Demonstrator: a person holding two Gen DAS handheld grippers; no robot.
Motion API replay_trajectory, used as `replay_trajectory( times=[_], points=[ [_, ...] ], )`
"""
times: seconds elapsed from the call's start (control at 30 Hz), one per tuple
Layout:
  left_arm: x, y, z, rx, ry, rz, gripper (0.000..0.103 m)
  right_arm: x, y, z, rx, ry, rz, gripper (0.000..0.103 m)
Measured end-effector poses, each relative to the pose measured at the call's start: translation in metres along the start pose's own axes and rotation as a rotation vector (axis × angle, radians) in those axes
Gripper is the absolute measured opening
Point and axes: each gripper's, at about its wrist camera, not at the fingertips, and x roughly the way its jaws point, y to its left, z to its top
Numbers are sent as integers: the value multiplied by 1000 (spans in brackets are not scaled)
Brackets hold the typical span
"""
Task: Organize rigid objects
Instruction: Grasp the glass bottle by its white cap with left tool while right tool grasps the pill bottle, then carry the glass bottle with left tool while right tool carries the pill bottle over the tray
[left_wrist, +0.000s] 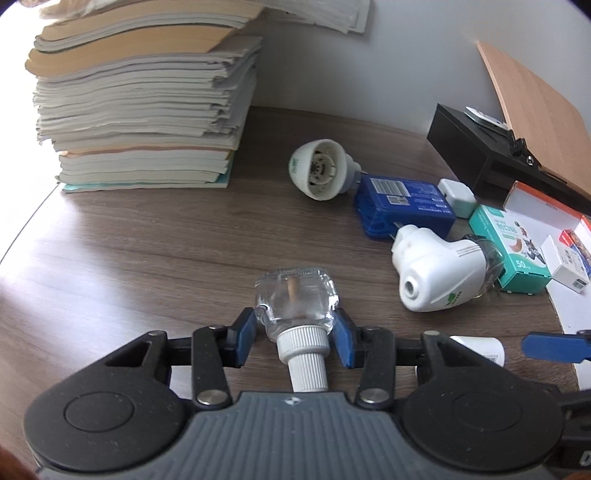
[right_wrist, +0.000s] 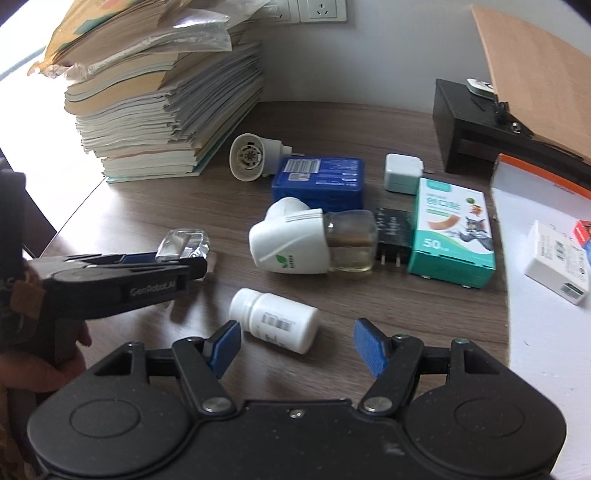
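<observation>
**Desk layout, both wrist views**

Paper stack (right_wrist: 162, 107) sits back left on the desk (right_wrist: 129, 206). Open-ended plug-in housing (right_wrist: 249, 157) lies to its right, touching the flat case (right_wrist: 319, 181). Charger cube (right_wrist: 402, 173) right of the case. Plug-in vaporizer (right_wrist: 295, 242) lies before the case; plaster box (right_wrist: 454, 236) to its right, adapter (right_wrist: 393, 232) between them. Pill bottle (right_wrist: 275, 321) lies nearest, before the vaporizer. Refill bottle (left_wrist: 297, 299) lies left of the vaporizer, between the left tongs (left_wrist: 295, 328).

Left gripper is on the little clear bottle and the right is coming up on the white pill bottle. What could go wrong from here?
1. The left gripper pinches the clear glass bottle low, near its ribbed white cap; smooth glass may slip or swing when lifted.
2. The white pill bottle lies on its side before the open right gripper; a nudge could roll it.
</observation>
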Motion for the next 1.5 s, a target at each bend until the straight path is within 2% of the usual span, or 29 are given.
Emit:
replay_trajectory(
  times=[0.13,0.3,0.4,0.53,0.77,1.1,1.5],
  points=[
    [-8,6,-1,-1,-19,29,45,13,10,3,6,2,-2,81],
    [-13,14,0,-28,-19,40,45,34,20,3,8,39,-60,81],
    [-15,14,-1,-32,-27,39,45,40,21,-1,16,47,-82,76],
    [-20,11,-1,-40,-39,35,45,34,15,-2,30,23,-88,76],
    [-36,-12,4,-10,-68,8,45,0,-5,7,24,-53,-110,76],
    [-51,-76,11,54,-97,-70,45,-54,-64,7,85,-132,-174,76],
    [-55,-179,8,145,-82,-190,45,-111,-159,-16,209,-157,-274,76]
  ],
)
